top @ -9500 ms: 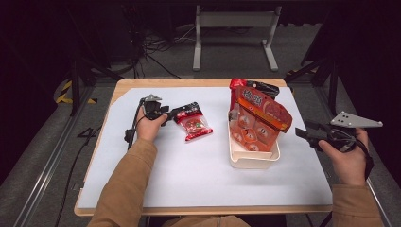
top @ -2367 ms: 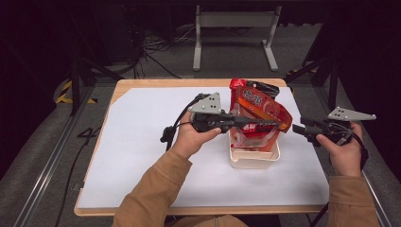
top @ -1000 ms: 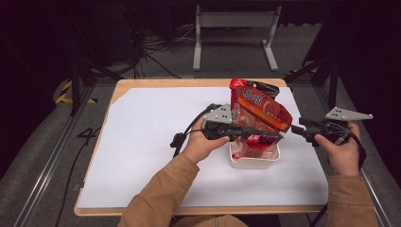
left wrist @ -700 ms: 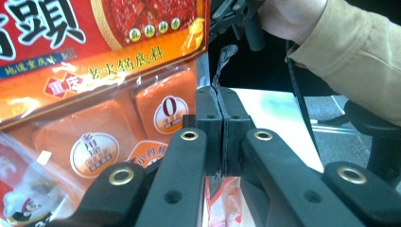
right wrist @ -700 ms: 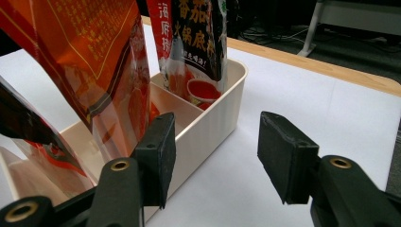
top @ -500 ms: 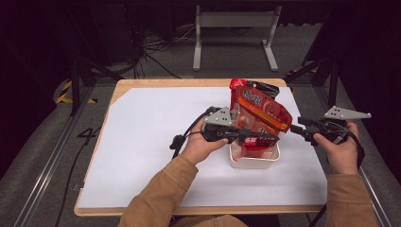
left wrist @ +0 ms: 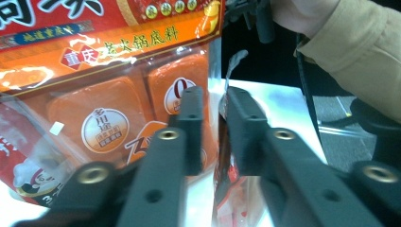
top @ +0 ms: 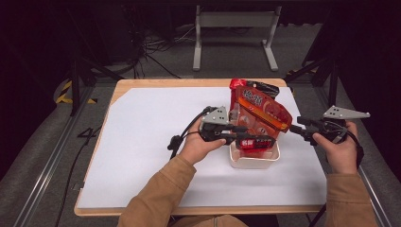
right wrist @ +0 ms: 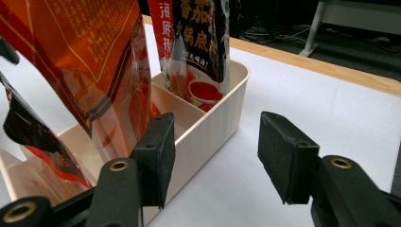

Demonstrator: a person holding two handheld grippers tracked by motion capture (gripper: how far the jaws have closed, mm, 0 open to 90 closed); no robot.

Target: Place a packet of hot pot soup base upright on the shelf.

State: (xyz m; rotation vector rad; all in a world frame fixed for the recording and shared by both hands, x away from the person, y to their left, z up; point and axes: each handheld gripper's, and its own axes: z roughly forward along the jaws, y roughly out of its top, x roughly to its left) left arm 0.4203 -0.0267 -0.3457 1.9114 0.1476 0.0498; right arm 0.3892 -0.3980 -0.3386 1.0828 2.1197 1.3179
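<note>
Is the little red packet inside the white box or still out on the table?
Inside. The small red packet stands in the near end of the white box, with the left gripper beside it, its jaws just opening.

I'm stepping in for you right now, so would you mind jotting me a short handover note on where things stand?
Left claw: over the cream bin, its jaws have just been opening and stand apart, with the edge of the small red packet between them, no longer pinched.
Right claw: open, holding nothing, at the bin's right wall.
Things: the large orange pouch stands tilted in the bin, a dark pouch behind it; the small red packet sits at the bin's near end.
Done: the small packet has been carried from the mat into the bin.
Left: draw the left claw clear and check that the packet stays put.
</note>
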